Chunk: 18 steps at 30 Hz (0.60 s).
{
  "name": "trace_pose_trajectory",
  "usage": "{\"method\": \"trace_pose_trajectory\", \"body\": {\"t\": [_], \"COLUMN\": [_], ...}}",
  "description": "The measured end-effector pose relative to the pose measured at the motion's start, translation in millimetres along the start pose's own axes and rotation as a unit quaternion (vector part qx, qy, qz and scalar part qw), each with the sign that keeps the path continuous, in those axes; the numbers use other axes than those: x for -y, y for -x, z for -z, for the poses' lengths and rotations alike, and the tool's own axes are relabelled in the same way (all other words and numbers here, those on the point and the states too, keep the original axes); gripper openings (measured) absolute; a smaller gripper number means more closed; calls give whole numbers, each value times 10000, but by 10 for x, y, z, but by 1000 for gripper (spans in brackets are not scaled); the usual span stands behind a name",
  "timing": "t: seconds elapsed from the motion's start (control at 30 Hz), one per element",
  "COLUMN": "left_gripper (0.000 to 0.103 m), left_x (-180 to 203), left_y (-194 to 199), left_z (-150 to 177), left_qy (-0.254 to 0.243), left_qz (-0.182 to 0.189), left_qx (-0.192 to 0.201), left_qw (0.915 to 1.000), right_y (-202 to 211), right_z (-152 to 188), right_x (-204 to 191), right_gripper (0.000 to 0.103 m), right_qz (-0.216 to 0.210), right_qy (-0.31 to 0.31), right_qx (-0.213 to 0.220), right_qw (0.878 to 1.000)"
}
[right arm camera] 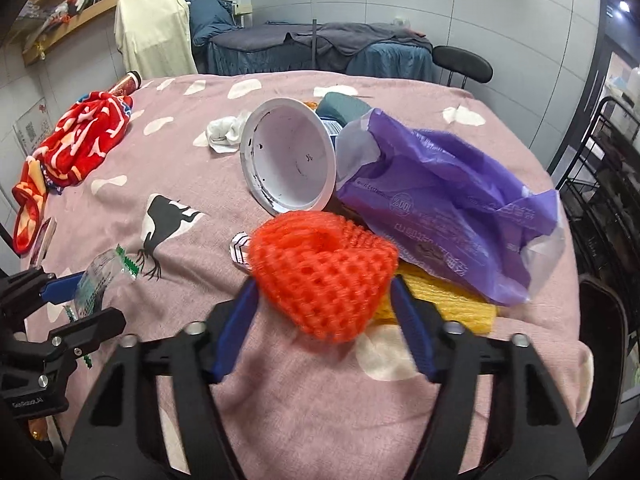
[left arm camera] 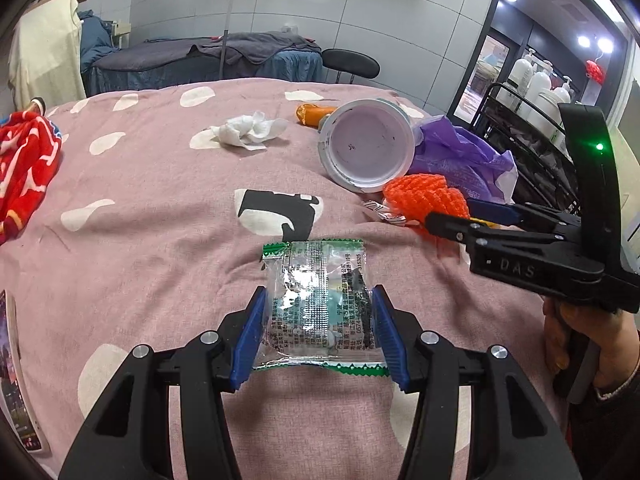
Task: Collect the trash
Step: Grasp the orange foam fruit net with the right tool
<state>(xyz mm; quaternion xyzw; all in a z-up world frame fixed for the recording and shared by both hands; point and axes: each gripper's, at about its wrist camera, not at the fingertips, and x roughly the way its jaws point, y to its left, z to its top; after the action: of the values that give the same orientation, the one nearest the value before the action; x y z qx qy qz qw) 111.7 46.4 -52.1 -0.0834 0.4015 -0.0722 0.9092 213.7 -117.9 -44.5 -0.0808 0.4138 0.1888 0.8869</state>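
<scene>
A pink bedspread (right arm camera: pixel 224 360) with white patches and a black deer print covers the bed that carries everything. On its right side lies a crumpled purple plastic bag (right arm camera: pixel 448 200), and on the far left a red patterned cloth (right arm camera: pixel 80 140). Just left of the bag, a white tub (right arm camera: pixel 288 160) lies on its side with its empty inside facing the cameras. A yellow foam net (right arm camera: pixel 460 300) lies partly under the bag's near edge. An orange foam net (right arm camera: pixel 324 276) sits between the fingers of the right gripper (right arm camera: pixel 324 304), which are clamped on its two sides. The left gripper (left arm camera: pixel 316 328) has its fingers pressed on both edges of a clear snack wrapper (left arm camera: pixel 320 300) with green zigzag ends, near the bedspread's front. A crumpled white tissue (left arm camera: pixel 250 130) lies farther back, left of the tub.
</scene>
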Motion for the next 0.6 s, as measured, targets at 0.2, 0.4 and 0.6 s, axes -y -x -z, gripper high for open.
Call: {"method": "trace_pose_trajectory", "body": {"t": [0.2,0.4,0.6], "left_gripper": [52,52,52], "left_x": [-26,14,60], "left_y": [-13,14,51], "left_z": [12,19,5], "left_qy": [63,24,13], "left_qz": [79,199,256], "left_qx": [31,105,199], "left_qw": [9999,9997,9995], "right_y": [174,395,615], "right_z": [70,193,302], "right_x": [25,5,61], "right_gripper": [20,18,18], "right_qz": [-171,-197,-184], "right_qy": [-129,-159,-298], "right_qx": [270,582,836], "right_qw": [9994,9980,9959]}}
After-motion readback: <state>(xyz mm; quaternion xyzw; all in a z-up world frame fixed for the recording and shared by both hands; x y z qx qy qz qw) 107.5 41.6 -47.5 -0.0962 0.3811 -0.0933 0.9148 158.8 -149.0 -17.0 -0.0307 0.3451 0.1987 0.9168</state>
